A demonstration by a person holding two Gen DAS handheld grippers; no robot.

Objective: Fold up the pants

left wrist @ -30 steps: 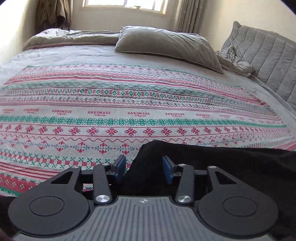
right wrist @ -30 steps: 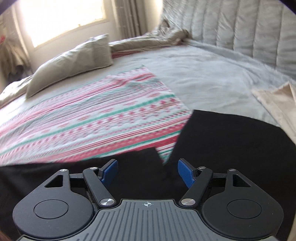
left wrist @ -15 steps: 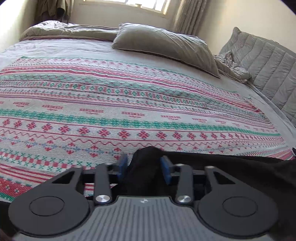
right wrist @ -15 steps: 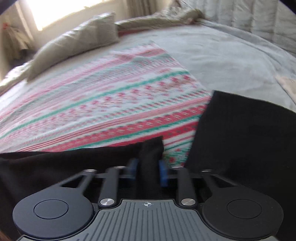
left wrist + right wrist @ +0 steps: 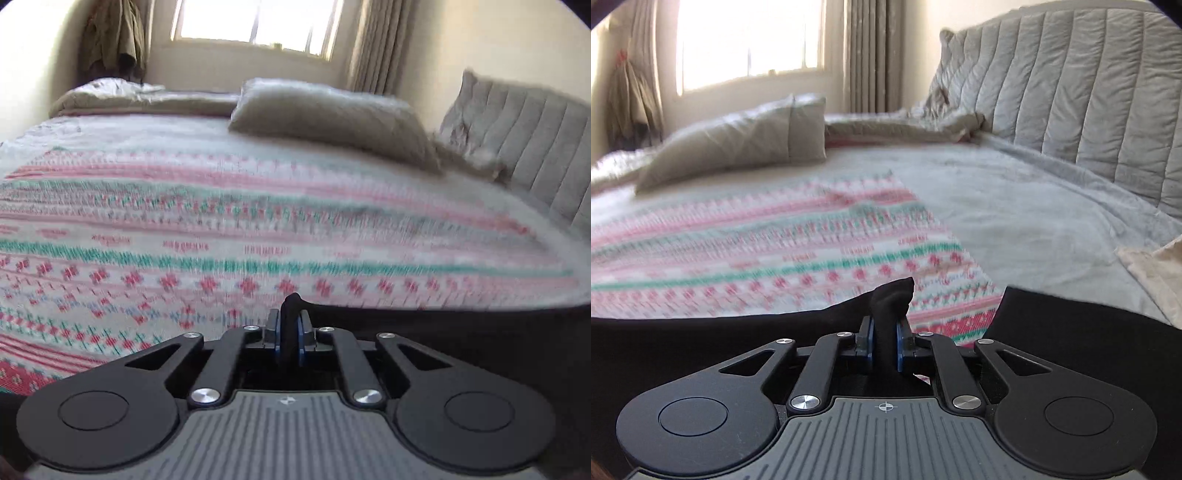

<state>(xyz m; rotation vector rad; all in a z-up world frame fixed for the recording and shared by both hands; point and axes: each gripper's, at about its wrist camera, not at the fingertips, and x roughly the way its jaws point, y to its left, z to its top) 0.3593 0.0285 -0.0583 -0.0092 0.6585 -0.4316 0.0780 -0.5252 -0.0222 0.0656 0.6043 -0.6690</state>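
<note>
Left claw: jaws having just been closing, now pinching a bunched fold of the black pants between the blue pads, a small knob of cloth poking up above the fingertips. Right claw: jaws likewise having just been closing, now clamping a thicker ridge of the same black pants, the cloth standing up in a crumpled peak above the blue pads. Pants: lying along the near edge of the bed, stretching away to the right of the left claw in the left wrist view; in the right wrist view, spreading as a dark band to the left of the right claw, with a second dark panel lying to the right, a wedge of patterned cloth showing between the two. Patterned blanket: red, pink and green knit-style bands, spreading flat over the bed beyond the pants, appearing blurred in both views. Grey bedcover: lying bare beside the blanket's right edge. Grey pillow: resting on the far part of the bed, past the blanket. Rumpled grey duvet: lying bunched behind the pillow, toward the wall. Quilted grey headboard: standing along the right side. Beige cloth: lying at the right edge of the bed, near the pants. Window: glowing bright on the far wall, curtain hanging at its right, a dark garment hanging at its left.
</note>
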